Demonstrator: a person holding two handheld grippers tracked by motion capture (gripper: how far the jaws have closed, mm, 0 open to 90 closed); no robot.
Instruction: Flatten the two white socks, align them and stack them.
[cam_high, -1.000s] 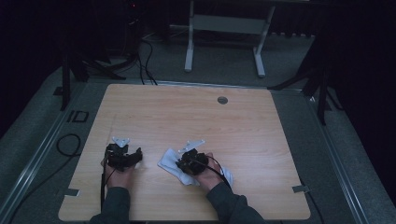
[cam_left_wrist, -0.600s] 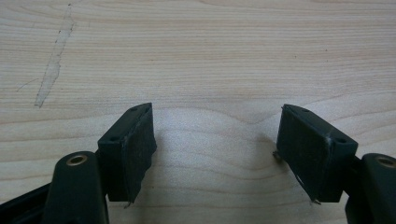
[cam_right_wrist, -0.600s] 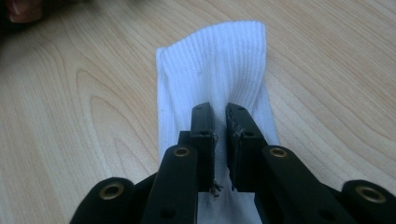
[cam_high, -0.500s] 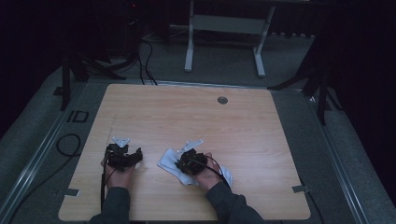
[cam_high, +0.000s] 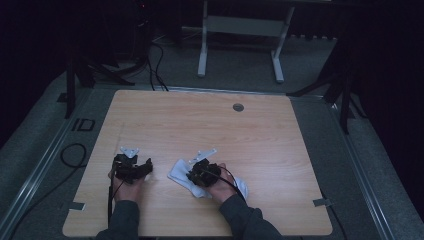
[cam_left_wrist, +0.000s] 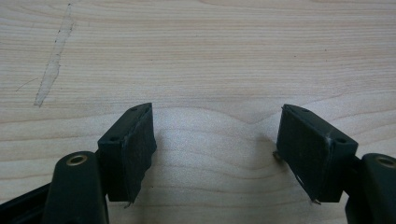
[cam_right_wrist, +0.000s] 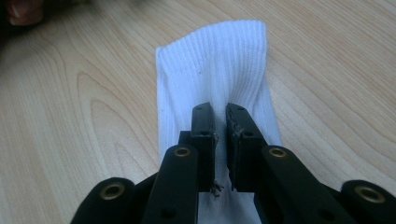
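Note:
A white ribbed sock (cam_high: 179, 172) lies flat on the wooden table (cam_high: 210, 125) near its front edge, one end poking out past the right hand. My right gripper (cam_high: 199, 172) rests on the sock. In the right gripper view its jaws stand almost together over the sock (cam_right_wrist: 215, 60), and a crease of fabric runs up into the narrow gap at my right gripper (cam_right_wrist: 219, 116). My left gripper (cam_high: 131, 165) sits to the left of the sock, apart from it. In the left gripper view my left gripper (cam_left_wrist: 217, 140) is open over bare wood, nothing between its pads.
A round grommet hole (cam_high: 238, 107) sits near the table's far edge. A pale scratch (cam_left_wrist: 51, 65) marks the wood ahead of the left gripper. A white desk frame (cam_high: 240, 25) stands on the floor beyond, and a black cable (cam_high: 75, 155) loops at the left.

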